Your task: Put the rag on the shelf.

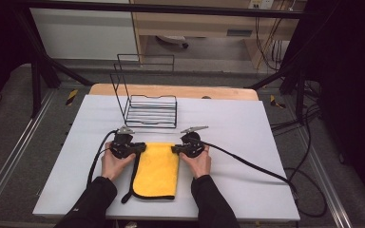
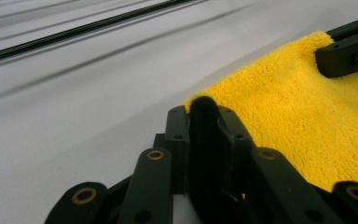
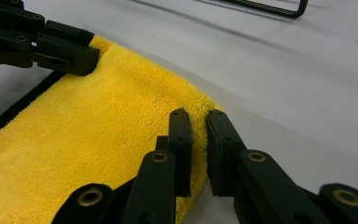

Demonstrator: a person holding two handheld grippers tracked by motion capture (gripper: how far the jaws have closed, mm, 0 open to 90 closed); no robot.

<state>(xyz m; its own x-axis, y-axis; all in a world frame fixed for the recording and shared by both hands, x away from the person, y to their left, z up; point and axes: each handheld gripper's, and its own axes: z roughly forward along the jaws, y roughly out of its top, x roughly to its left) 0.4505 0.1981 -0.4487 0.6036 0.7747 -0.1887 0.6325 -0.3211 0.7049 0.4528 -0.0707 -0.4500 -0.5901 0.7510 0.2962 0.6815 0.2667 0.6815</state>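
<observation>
Left gripper (image 2: 204,122) is clamped on the yellow cloth's (image 1: 157,170) black-trimmed far left corner; right gripper (image 3: 198,123) pinches the far right corner. The cloth lies flat on the white tabletop (image 1: 247,128), a wire rack (image 1: 145,102) just beyond.

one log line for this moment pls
left gripper shut on yellow cloth far-left corner | right gripper shut on far-right corner | cloth flat on table
</observation>
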